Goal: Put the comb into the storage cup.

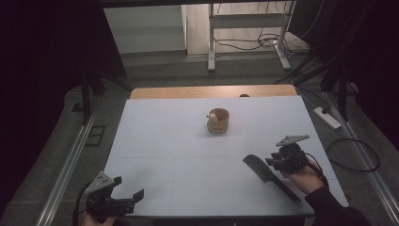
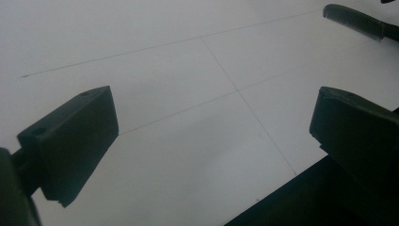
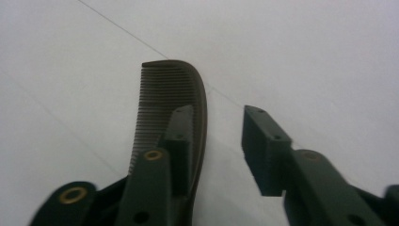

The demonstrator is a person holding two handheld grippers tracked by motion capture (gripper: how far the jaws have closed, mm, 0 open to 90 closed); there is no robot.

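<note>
A dark comb [image 1: 268, 176] lies flat on the white table sheet [image 1: 164, 141] at the front right, teeth end toward the middle. My right gripper [image 1: 272, 163] hovers just beside it, held by a hand in a dark sleeve. In the right gripper view the jaws stand apart with nothing between them [image 3: 219, 113], and the comb [image 3: 160, 94] lies under the left jaw. My left gripper [image 1: 128, 186] rests at the front left corner, wide open [image 2: 214, 113] over bare sheet, with the comb [image 2: 353, 21] far off. A tan cup [image 1: 218, 120] with a small white figure stands mid-table.
The wooden table edge [image 1: 211, 91] shows behind the white sheet. On the floor to the right lie a power strip [image 1: 327, 117] and a looped cable [image 1: 353, 155]. A metal desk frame [image 1: 249, 42] stands at the back. Dark curtains flank both sides.
</note>
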